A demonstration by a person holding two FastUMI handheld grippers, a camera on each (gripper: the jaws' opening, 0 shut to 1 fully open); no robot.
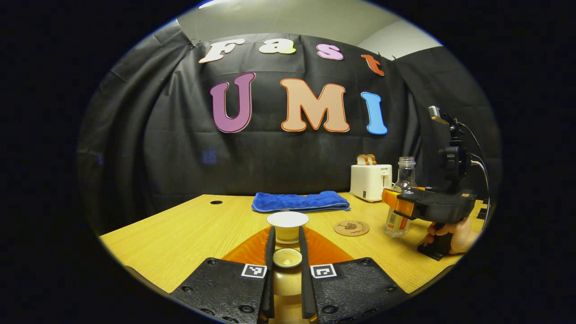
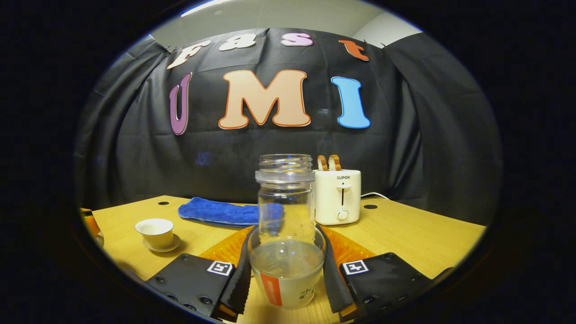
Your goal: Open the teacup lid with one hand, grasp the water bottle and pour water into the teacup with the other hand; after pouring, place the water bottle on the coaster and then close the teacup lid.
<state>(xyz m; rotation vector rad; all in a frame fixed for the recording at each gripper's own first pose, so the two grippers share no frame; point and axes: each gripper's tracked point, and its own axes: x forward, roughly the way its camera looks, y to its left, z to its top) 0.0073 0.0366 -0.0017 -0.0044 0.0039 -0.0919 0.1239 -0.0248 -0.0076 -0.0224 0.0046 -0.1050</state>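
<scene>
Your left gripper held the teacup lid clenched, just before the open teacup. Your right gripper clasped the water bottle, upright on the tabletop beside the coaster.

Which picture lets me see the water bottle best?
The right gripper view. The water bottle stands big in the middle, between the right hand-held gripper fingers, with water low inside and no cap. In the left gripper view the water bottle is small, far right, partly behind that hand-held gripper.
</scene>
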